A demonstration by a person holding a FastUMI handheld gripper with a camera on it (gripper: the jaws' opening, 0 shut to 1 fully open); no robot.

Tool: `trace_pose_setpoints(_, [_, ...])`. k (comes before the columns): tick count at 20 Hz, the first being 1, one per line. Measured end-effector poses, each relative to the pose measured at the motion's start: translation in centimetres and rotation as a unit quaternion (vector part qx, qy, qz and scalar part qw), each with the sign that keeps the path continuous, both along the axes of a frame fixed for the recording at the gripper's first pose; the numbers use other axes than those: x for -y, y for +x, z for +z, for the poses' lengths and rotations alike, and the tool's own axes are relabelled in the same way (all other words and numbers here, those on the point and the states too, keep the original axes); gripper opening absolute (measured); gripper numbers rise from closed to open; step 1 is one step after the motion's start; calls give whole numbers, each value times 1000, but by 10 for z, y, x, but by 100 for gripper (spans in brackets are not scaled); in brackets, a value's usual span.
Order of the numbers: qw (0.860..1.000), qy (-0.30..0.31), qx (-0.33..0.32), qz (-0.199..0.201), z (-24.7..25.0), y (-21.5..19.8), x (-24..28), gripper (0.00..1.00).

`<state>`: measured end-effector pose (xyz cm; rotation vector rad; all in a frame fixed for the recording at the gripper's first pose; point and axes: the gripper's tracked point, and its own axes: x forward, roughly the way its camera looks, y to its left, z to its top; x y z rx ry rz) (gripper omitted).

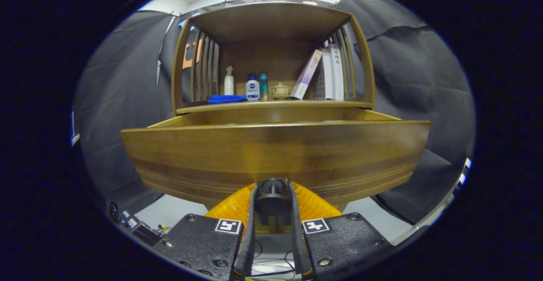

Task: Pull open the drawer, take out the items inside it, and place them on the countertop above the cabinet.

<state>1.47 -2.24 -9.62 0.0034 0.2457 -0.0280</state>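
Fingers [253, 213] of the gripper [273, 190] stand nearly closed, one on each side of the dark round knob [273, 186] at the lower middle of the drawer front, and both press against it, so the claw has hold of the knob. Straight ahead of the fingertips rises the wooden drawer [275, 154], its broad front panel filling the space above the claw; the drawer is pulled well out from the cabinet, and its side walls run back toward the cabinet body. What lies inside the drawer cannot be told, since the front panel hides its floor. Beyond the drawer, higher up, is the countertop [271, 105] of the cabinet, set within an open wooden shelf frame with slatted sides. On that countertop, from left to right, lie a blue cloth [227, 99], a white pump bottle [229, 82], a white bottle with a blue cap [253, 88], a slim teal bottle [263, 87], a small lidded jar [280, 90], and a few books [326, 75], the leftmost leaning against the others.
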Motion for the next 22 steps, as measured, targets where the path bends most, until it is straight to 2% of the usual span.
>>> trace_pose_setpoints(10, [999,-5,-28,16,-4,-17,-2,40])
trace_pose_setpoints(12, [999,-2,-26,18,5,-27,3,50])
trace_pose_setpoints(16, [999,-6,-22,27,40,-47,12,100])
trace_pose_setpoints(19, [1000,-8,-19,16,79,-50,28,100])
trace_pose_setpoints(22, [999,-32,-6,4,122,-31,44,100])
